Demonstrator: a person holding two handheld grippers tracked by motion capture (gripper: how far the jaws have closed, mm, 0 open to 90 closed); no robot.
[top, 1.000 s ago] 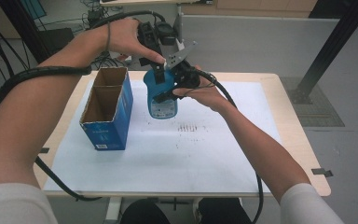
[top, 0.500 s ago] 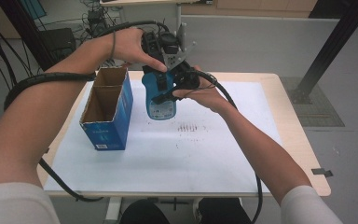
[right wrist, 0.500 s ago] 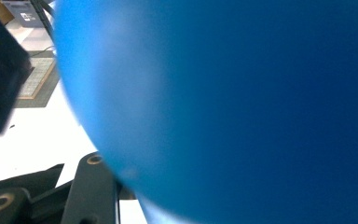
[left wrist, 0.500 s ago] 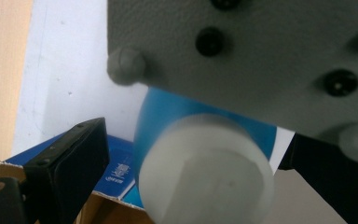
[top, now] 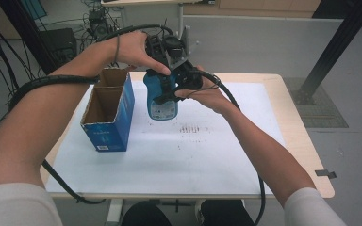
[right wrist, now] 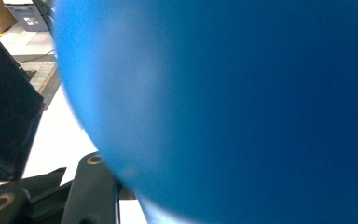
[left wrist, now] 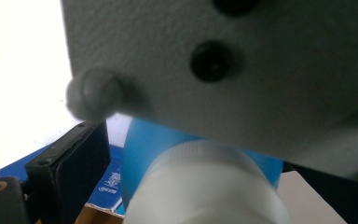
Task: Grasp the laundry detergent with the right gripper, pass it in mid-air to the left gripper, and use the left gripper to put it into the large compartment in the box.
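Note:
A blue bottle (top: 162, 98) with a white cap (left wrist: 205, 186) hangs above the table, just right of the box. My right gripper (top: 169, 89) is shut on its body from the right, and the blue wall (right wrist: 237, 107) looms right in front of that gripper's camera. My left gripper (top: 162, 66) comes down over the bottle's top. The cap lies between its jaws, and the one black finger (left wrist: 74, 168) that shows stands a little apart from it. A grey plate (left wrist: 242, 70) of the right gripper hides the other jaw.
An open blue cardboard box (top: 107, 113) stands upright on the white mat (top: 193, 155) at the left. The table's far edge and floor cables lie behind the hands. Both grippers' cables trail off the front edge.
My left gripper has edged slightly closer over the bottle's top. The bottle and my right hand have stayed where they were.

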